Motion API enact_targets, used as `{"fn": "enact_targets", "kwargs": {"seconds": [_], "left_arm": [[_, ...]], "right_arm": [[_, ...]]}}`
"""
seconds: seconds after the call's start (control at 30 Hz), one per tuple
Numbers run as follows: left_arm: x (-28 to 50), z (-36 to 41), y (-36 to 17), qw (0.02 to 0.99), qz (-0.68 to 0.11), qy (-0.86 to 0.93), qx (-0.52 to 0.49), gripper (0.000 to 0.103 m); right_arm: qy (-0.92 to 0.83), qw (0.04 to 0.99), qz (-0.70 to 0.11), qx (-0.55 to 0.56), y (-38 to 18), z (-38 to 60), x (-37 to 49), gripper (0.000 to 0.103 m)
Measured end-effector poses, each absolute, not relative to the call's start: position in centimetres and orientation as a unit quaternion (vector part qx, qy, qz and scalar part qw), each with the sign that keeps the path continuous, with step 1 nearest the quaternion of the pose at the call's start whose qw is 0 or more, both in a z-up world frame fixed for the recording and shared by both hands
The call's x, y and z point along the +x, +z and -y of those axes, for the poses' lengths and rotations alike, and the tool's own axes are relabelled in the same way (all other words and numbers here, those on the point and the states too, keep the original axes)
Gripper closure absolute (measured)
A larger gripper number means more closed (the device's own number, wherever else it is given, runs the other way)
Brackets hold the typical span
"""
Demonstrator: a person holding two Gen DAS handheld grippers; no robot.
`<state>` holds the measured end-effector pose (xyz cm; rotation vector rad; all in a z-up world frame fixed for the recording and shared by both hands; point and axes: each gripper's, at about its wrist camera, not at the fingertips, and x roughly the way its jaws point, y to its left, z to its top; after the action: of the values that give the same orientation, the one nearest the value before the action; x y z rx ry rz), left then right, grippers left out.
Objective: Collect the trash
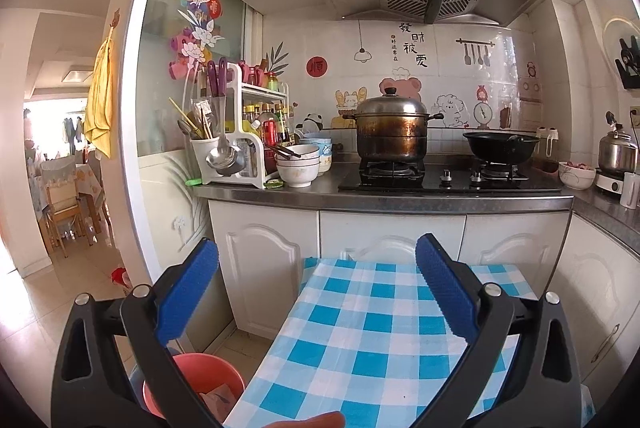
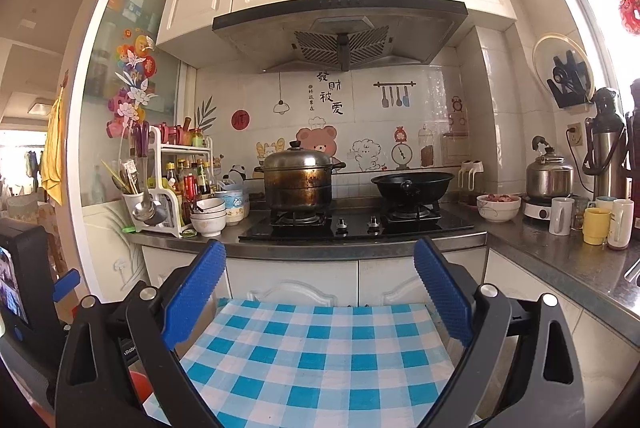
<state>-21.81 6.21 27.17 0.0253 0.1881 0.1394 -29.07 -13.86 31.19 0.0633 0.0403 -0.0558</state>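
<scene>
My left gripper [image 1: 318, 250] is open and empty, held above a table with a blue and white checked cloth [image 1: 360, 340]. A red bin [image 1: 196, 376] with crumpled paper in it stands on the floor left of the table, below the left finger. My right gripper [image 2: 320, 256] is open and empty above the same checked cloth [image 2: 316, 352]. A bit of the red bin [image 2: 140, 384] shows at the lower left of the right wrist view. The left gripper's body [image 2: 24, 280] shows at the far left there. No trash shows on the cloth.
A dark counter [image 1: 400, 194] ahead carries a steel pot [image 1: 392, 128], a black wok [image 1: 500, 146], stacked bowls [image 1: 300, 164] and a spice rack [image 1: 240, 132]. Mugs [image 2: 596, 224], a kettle [image 2: 548, 172] and a thermos stand on the right counter. A doorway opens at left.
</scene>
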Motion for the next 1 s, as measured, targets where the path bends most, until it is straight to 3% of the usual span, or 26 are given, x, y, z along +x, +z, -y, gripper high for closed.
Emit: {"fn": "enact_targets", "kwargs": {"seconds": [1.0], "left_arm": [[-23.7,-5.7,28.3,0.996,-0.07,0.05,0.006,0.004]], "right_arm": [[-0.13,0.991,0.034,0.028,30.1,15.5,-30.5,0.009]]}}
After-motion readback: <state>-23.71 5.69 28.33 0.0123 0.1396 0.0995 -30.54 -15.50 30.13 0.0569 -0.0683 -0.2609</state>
